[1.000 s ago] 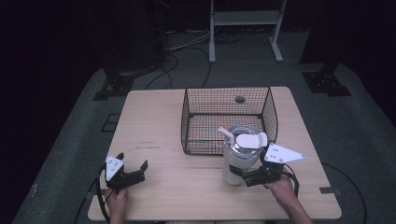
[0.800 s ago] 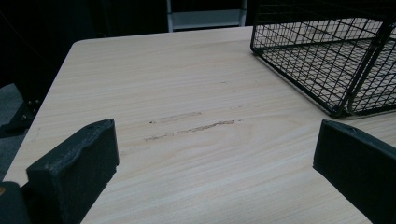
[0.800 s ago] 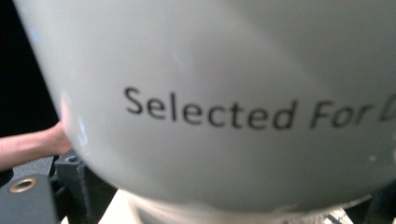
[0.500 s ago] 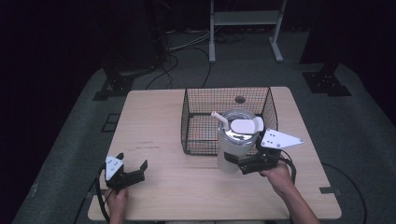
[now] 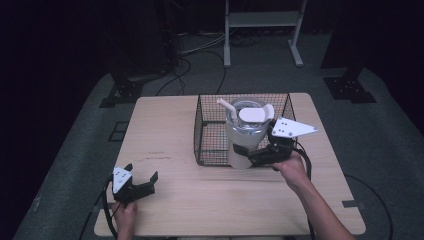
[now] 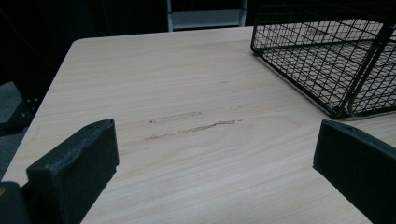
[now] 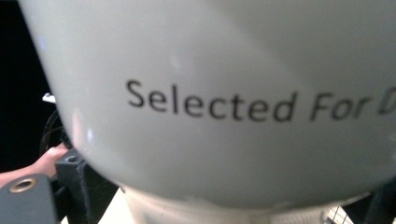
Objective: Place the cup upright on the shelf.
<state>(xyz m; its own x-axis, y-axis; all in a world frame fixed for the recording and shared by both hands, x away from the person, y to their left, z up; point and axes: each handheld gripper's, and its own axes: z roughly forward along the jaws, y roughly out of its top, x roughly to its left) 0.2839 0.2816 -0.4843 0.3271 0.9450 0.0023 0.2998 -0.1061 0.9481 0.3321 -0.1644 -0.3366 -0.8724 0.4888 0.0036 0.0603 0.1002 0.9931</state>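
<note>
While the right gripper [image 5: 255,156] clamps its jaws on the lower body of the white tumbler [image 5: 243,135], the tumbler hangs upright above the front edge of the wire basket [image 5: 210,135]. Near the table's [image 5: 165,130] front left corner, the left gripper [image 5: 142,184] rests with jaws wide apart, holding nothing.

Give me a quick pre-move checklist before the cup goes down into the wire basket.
1. Grip: right gripper shut on the white cup, low on its body: ok.
2. Cup upright, lid and straw on top: ok.
3. Cup bottom above the wire basket front rim: cannot tell; it overlaps the rim in the high view.
4. Basket floor free where the cup would land: cannot tell, the cup hides it.
5. Left gripper open, resting on the table, apart from the basket: ok.
</note>
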